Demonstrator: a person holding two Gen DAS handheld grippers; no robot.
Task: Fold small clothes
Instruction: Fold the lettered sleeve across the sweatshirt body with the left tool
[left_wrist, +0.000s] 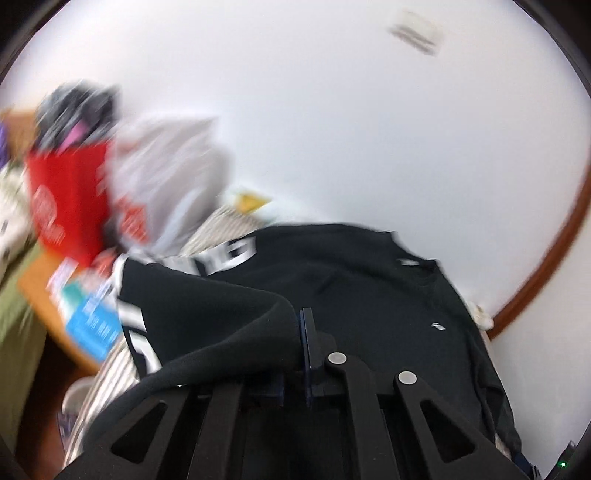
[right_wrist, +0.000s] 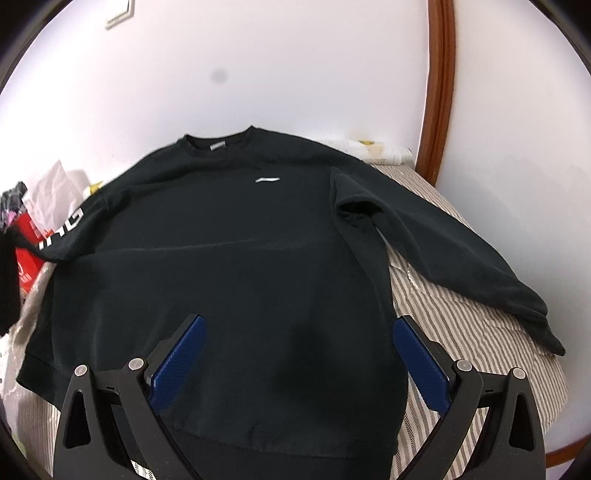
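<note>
A black sweatshirt (right_wrist: 236, 240) lies front up on a striped bed cover, with a small white logo on the chest. Its sleeve (right_wrist: 461, 251) on the right is spread out flat. In the left wrist view my left gripper (left_wrist: 304, 314) is shut on the other sleeve (left_wrist: 221, 314), the one with white lettering. That sleeve is lifted, and its black cloth drapes over the left finger. The sweatshirt body (left_wrist: 369, 277) lies beyond it. My right gripper (right_wrist: 301, 321) hangs open over the sweatshirt's lower body, its blue pads (right_wrist: 184, 354) wide apart with nothing between them.
The striped bed cover (right_wrist: 461, 332) reaches a white wall and a brown wooden door frame (right_wrist: 439, 92). To the left are a red bag (left_wrist: 70, 199), a white plastic bag (left_wrist: 166, 166) and a blue packet (left_wrist: 92, 321) on a wooden surface (left_wrist: 40, 288).
</note>
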